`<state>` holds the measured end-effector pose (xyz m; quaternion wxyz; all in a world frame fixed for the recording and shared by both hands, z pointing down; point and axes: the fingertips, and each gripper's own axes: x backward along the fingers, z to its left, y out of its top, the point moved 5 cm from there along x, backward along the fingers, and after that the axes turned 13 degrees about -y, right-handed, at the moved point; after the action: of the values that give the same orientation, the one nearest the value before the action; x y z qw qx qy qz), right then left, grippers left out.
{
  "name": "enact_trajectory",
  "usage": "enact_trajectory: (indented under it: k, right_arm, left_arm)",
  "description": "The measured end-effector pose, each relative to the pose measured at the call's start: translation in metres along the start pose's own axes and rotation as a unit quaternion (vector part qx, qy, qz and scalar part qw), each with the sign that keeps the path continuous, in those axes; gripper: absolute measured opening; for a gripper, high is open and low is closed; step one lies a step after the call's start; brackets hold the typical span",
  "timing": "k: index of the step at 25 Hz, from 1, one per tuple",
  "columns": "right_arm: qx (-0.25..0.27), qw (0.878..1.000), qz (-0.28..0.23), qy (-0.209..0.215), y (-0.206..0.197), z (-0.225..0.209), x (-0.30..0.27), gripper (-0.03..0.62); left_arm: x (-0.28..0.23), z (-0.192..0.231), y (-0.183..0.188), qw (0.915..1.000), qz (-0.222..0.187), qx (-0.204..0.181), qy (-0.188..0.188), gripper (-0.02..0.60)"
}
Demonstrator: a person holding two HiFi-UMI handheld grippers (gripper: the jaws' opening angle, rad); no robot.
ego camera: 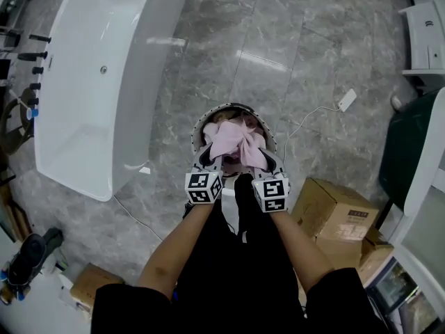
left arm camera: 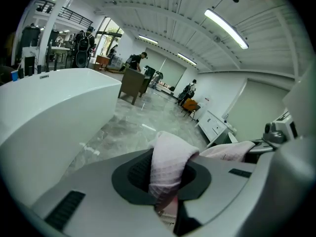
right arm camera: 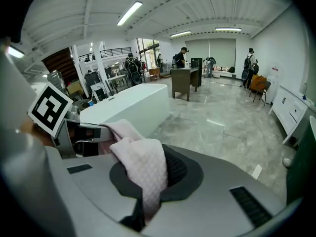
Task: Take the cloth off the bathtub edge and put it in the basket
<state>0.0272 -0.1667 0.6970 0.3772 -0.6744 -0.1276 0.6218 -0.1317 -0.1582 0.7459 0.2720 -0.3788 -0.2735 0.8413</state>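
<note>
A pale pink cloth (ego camera: 235, 143) hangs bunched between both grippers, directly over the round basket (ego camera: 202, 122) on the floor. My left gripper (ego camera: 210, 160) is shut on the cloth's left part, and the cloth (left arm camera: 169, 168) pokes up out of its closed jaws. My right gripper (ego camera: 265, 163) is shut on the right part, where the cloth (right arm camera: 143, 174) folds over the jaws. The white bathtub (ego camera: 97, 75) stands to the left, apart from the cloth. Most of the basket's inside is hidden under the cloth.
Cardboard boxes (ego camera: 335, 214) sit on the floor at the right, another box (ego camera: 87, 284) at lower left. A white cable with a plug block (ego camera: 347, 100) runs across the marble floor toward the basket. A dark green bin (ego camera: 411, 145) stands at the right edge. People stand far off in the hall.
</note>
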Motion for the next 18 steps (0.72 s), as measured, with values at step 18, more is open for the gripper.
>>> enact_trajectory:
  k: [18]
  right_arm:
    - [-0.014,0.993,0.117,0.020,-0.082,0.014,-0.112,0.037]
  left_arm:
    - [-0.069,0.073,-0.064,0.9905,0.128,-0.046,-0.023,0.091]
